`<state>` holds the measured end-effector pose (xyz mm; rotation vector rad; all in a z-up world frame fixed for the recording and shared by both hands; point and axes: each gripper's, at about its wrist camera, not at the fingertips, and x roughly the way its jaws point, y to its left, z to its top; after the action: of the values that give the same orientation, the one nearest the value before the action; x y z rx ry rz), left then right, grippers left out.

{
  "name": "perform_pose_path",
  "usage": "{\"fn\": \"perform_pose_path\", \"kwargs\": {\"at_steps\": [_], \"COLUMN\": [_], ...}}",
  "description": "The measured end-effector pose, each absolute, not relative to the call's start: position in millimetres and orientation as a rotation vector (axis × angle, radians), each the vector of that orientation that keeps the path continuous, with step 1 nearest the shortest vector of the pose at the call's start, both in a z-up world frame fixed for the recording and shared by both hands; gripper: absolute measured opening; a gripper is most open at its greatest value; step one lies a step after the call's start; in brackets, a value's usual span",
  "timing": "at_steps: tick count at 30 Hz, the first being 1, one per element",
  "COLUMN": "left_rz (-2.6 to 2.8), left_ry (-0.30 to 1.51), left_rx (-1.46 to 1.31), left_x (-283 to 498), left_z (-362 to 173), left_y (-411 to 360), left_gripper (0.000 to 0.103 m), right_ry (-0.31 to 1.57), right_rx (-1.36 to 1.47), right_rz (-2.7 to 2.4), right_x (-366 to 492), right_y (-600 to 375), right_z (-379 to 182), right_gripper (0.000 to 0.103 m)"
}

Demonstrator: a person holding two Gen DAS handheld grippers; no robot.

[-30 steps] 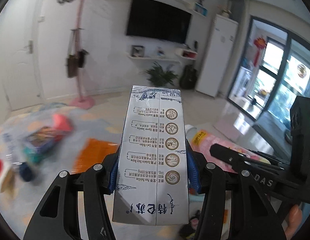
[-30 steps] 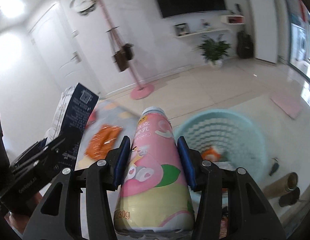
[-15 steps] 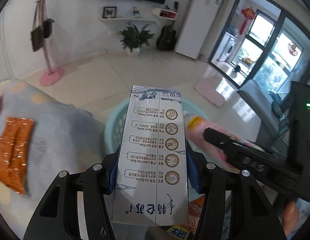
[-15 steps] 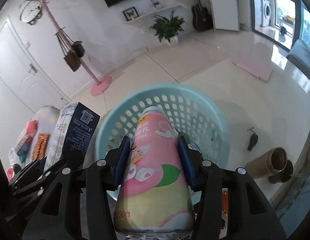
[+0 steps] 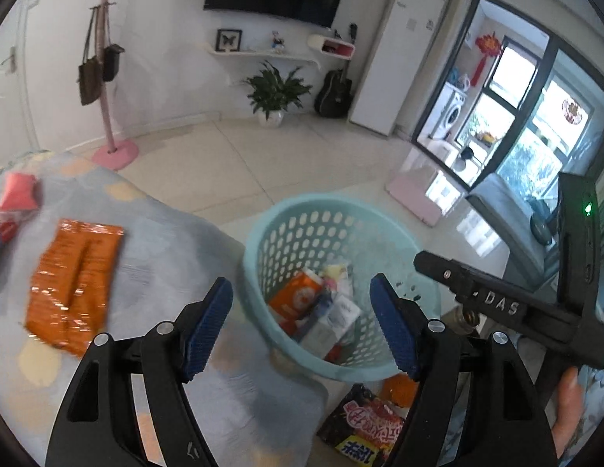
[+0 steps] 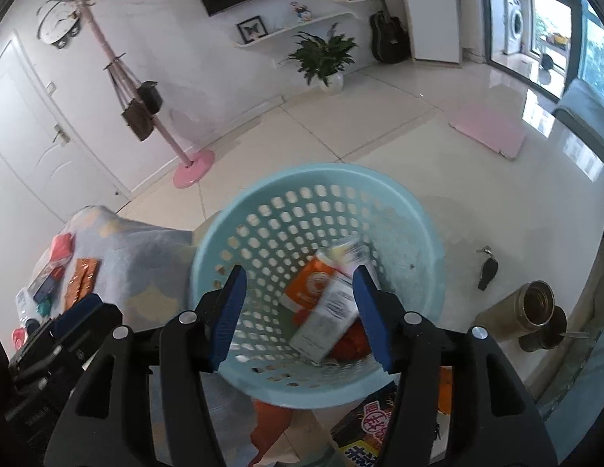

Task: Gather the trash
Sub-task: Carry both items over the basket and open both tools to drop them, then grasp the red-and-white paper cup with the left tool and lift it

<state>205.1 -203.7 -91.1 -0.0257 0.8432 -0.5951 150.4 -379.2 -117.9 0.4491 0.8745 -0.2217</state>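
A light blue perforated basket (image 5: 290, 214) (image 6: 426, 233) stands on the floor beside a covered table. Both grippers hover over it. My left gripper (image 5: 302, 327) has its jaws opening, with nothing between the blue pads. My right gripper (image 6: 300, 309) is also opening and holds nothing. In the basket lie a white milk carton (image 6: 329, 319) (image 5: 329, 323), blurred, an orange-and-white box (image 6: 311, 282) (image 5: 298, 295) and a pale bottle (image 6: 346, 251). An orange snack packet (image 5: 74, 284) (image 6: 81, 282) lies on the table cloth to the left.
Red and blue packets (image 6: 55, 264) sit at the table's far left. On the floor below the basket lie a dark printed wrapper (image 5: 364, 428) and an orange item (image 5: 399, 389). A brass flask (image 6: 531, 309) and a key fob (image 6: 488, 270) lie to the right. A hand (image 5: 568, 408) grips the right tool.
Both grippers let go: the milk carton left the left jaws and the pink bottle left the right jaws, both now in the basket. Both views tipped downward over the basket.
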Motion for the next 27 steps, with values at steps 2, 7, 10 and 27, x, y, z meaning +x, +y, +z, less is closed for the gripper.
{"fn": "perform_pose_path", "kwargs": {"at_steps": [2,7,10,27], "left_rz": [-0.591,-0.552,-0.497,0.086], "left_ry": [0.814,0.727,0.683,0.682], "left_rx": [-0.037,-0.072,-0.101,-0.319], "left_x": [199,185,175,141], "left_z": [-80,-47,-30,-32], "left_y": [-191,-148,-116,132], "left_gripper": [0.071,0.071,0.071,0.079], "right_ry": [0.862,0.827,0.802,0.673], "right_rx": [0.429,0.369,0.345,0.133], "right_rz": [-0.202,-0.155,-0.118,0.303], "right_x": [150,149,149,181], "right_y": [-367,-334,-312,-99], "right_z": [-109,-88,-76,-46], "right_gripper": [0.053,0.053,0.053,0.053]}}
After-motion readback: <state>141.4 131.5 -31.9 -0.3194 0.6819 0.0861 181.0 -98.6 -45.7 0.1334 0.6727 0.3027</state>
